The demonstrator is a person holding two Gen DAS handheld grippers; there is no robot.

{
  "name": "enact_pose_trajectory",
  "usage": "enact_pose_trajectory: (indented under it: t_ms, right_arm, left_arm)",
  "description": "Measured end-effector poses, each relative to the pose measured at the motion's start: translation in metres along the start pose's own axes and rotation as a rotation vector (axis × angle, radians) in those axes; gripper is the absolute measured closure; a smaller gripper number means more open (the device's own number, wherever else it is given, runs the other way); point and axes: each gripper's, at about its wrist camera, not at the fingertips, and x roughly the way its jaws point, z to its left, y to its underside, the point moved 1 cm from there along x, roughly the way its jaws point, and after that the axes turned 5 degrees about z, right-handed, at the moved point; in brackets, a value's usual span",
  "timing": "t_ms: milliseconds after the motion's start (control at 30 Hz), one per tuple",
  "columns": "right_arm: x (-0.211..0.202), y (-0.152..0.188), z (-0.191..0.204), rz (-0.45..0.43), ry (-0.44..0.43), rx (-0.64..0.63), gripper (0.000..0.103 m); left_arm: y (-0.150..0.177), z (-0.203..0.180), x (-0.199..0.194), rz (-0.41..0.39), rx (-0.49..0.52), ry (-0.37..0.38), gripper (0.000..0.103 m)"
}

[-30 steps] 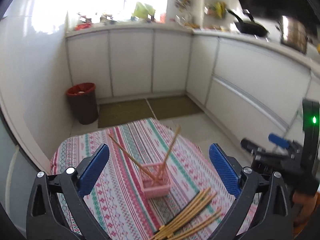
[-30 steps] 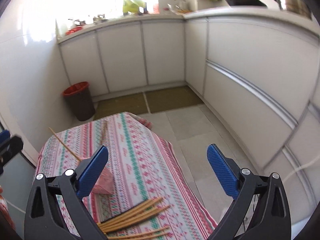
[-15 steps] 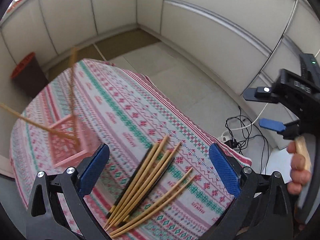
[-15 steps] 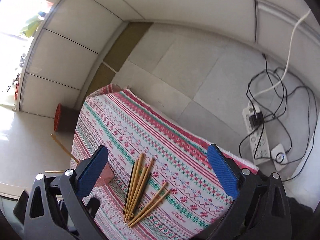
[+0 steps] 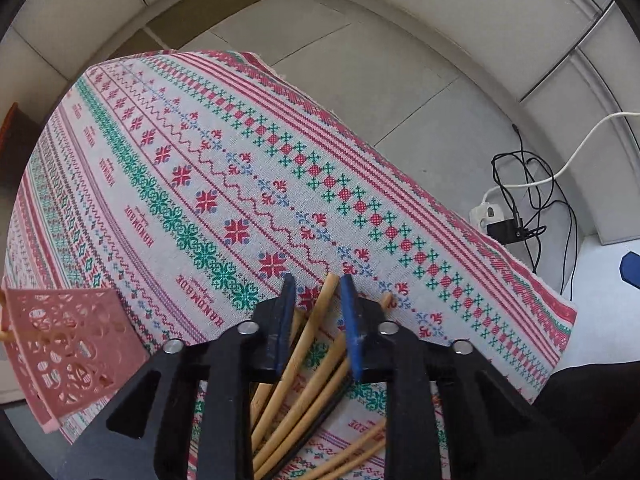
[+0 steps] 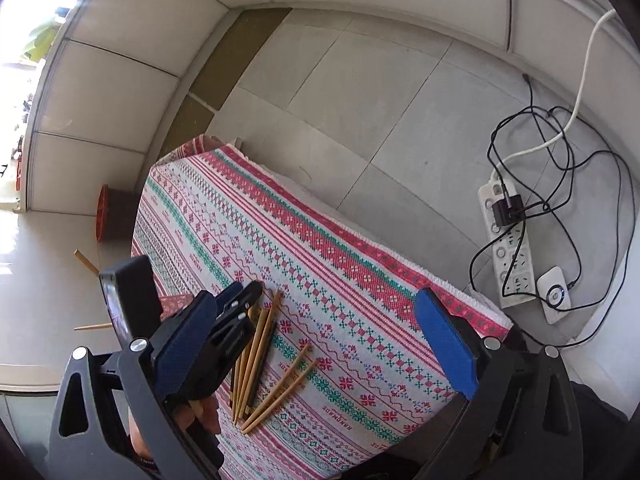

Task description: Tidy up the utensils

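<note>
Left gripper (image 5: pixel 317 282): points straight down, blue pads near each other; the jaws have just been closing, with one chopstick (image 5: pixel 320 300) standing between them; whether the pads press on it cannot be told.
Left gripper, from the right wrist view (image 6: pixel 250 294): low over the table, tips narrow.
Left hand (image 6: pixel 200 412): fingers wrapped around the handle below the gripper.
Right gripper (image 6: pixel 320 344): tilted downward, blue pads spread wide, nothing between them.

- A home kitchen.
- White cabinet doors (image 6: pixel 120 92) run low along the walls and meet at a corner.
- Grey floor tiles (image 6: pixel 360 92).
- A small table under a patterned tablecloth (image 5: pixel 248 184).
- A power strip (image 6: pixel 510 248) with tangled cables lies on the floor.
</note>
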Motion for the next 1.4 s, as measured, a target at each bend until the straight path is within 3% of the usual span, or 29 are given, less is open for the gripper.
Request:
enact_pose_trajectory:
  t_ms: [133,300,433,567,800,833,967,1133,1200,1400]
  right_arm:
    - [0.009,0.001,-0.003,0.032,0.002,0.019,0.007]
    - [0.020,0.003,-0.001,0.022,0.057,0.016,0.007]
    - [0.038,0.005,0.006,0.017,0.116,-0.011,0.007]
    - [0.071,0.016,0.029,0.076,0.156,-0.099,0.009]
    - [0.120,0.023,0.057,0.142,0.175,-0.107,0.052]
    - [0.122,0.024,0.061,0.130,0.183,-0.107,0.053]
    - [0.130,0.027,0.071,0.107,0.210,-0.098,0.077]
    - [0.141,0.042,0.095,0.042,0.311,-0.177,0.078]
    - [0.143,0.045,0.098,0.019,0.324,-0.186,0.090]
    - [0.138,0.035,0.087,0.045,0.195,-0.114,0.094]
  left_arm:
    - [0.002,-0.010,0.007,0.000,0.030,-0.004,0.091]
    - [0.017,-0.004,0.003,-0.056,-0.001,-0.010,0.092]
    - [0.045,0.010,-0.029,-0.138,-0.040,-0.031,0.092]
    - [0.084,0.026,-0.079,-0.253,-0.090,-0.033,0.093]
    - [0.141,0.042,-0.161,-0.455,-0.138,-0.025,0.094]
    - [0.146,0.042,-0.167,-0.475,-0.140,-0.022,0.094]
    - [0.160,0.047,-0.180,-0.508,-0.130,-0.017,0.095]
    - [0.165,0.052,-0.185,-0.520,-0.139,-0.015,0.095]
    - [0.169,0.052,-0.190,-0.527,-0.139,-0.013,0.095]
    - [0.176,0.053,-0.198,-0.545,-0.150,-0.024,0.095]
